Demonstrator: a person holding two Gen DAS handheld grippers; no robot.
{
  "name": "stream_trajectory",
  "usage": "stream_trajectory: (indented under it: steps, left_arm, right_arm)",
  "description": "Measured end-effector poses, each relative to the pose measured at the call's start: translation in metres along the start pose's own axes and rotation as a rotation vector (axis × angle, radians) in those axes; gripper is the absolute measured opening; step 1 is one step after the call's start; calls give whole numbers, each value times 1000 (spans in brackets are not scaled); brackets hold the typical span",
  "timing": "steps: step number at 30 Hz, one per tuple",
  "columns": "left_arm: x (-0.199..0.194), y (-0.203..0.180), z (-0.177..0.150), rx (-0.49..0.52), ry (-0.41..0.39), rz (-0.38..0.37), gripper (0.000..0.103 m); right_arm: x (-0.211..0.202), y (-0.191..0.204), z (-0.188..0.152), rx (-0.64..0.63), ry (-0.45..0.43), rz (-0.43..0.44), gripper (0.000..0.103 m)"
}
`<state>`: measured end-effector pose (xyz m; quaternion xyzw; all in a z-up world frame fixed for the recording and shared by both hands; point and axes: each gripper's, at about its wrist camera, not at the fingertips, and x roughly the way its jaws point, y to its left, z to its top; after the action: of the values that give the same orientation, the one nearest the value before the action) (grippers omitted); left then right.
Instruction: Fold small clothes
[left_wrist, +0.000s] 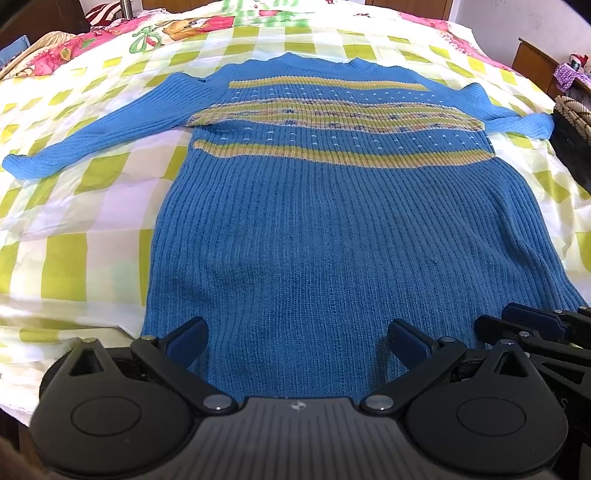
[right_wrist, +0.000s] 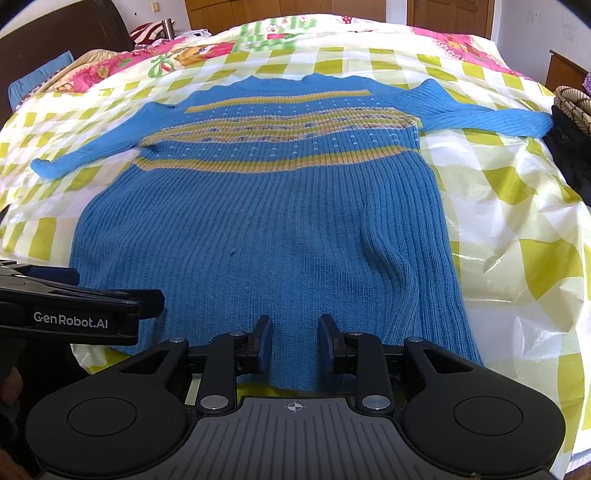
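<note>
Left hand-held gripper (left_wrist: 297, 341): jaws wide apart over sweater hem, gripping nothing. Blue striped sweater (left_wrist: 314, 229): flat on checkered bed (left_wrist: 74, 229), sleeves spread. Right hand-held gripper (right_wrist: 294, 341): jaws parted at hem, pads clear of the knit.

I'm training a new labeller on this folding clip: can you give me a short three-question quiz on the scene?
1. True or false: both sleeves of the blue knitted sweater are spread outward.
2. Which claw stands wider open? A) left claw B) right claw
3. Fill in: the sweater lies on a yellow-green ____ bedspread.

Key: 1 true; 2 A; 3 checked.
</note>
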<state>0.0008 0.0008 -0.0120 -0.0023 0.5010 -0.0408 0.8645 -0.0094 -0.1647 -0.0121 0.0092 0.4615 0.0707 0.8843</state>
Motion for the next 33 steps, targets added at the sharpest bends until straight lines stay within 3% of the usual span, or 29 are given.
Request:
stream_trajectory:
  steps: [14, 20, 26, 33]
  left_arm:
    - [11, 1, -4, -12, 54, -29, 103]
    - [1, 0, 2, 18, 1, -18, 103]
    - [-5, -18, 30, 104, -90, -31, 103]
    - [26, -66, 85, 217, -137, -69, 103]
  right_arm:
    - [4, -6, 0, 30, 37, 6, 30]
    - [-5, -13, 7, 45, 21, 14, 30]
    - [-13, -54, 45, 127, -92, -26, 31]
    - [34, -141, 115, 371, -178, -92, 31]
